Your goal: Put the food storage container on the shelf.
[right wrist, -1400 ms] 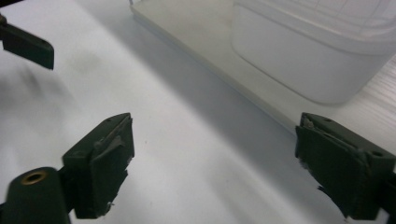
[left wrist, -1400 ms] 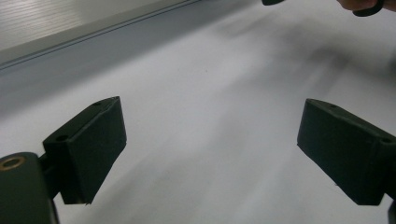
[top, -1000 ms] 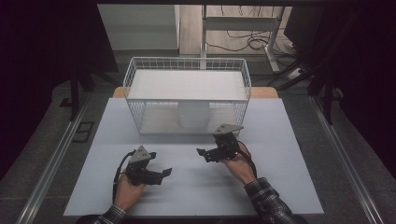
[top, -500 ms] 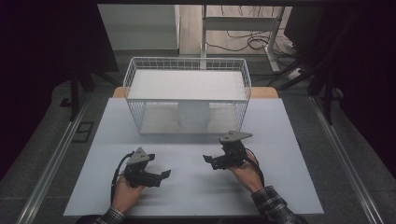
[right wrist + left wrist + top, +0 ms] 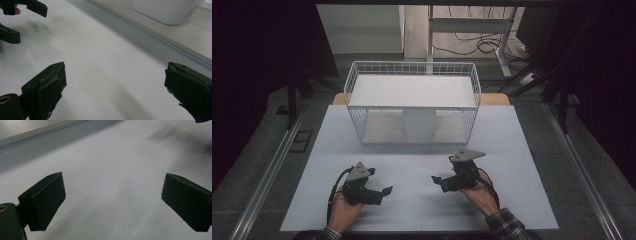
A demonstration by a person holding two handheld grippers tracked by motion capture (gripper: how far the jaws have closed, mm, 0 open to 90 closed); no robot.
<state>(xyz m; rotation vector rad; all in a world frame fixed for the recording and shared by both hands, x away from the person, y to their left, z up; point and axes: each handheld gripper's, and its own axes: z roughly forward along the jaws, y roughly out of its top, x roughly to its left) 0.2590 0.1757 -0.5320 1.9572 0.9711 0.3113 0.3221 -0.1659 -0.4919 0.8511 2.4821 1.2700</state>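
Pale grey surface [image 5: 522,150] lies bare in front, with a white wire basket [image 5: 412,107] at its far side and a white container [image 5: 419,122] seen through the mesh. Left tongs [image 5: 384,191] rest low, jaws spread and empty. Right tongs [image 5: 438,180], equally released, have drawn back from the basket toward the person, suggesting a pause or reset.

White worktop [image 5: 522,150]; wire basket [image 5: 412,70] at far edge, white board across top, white container [image 5: 419,124] inside. Cables [image 5: 467,47] on floor beyond.
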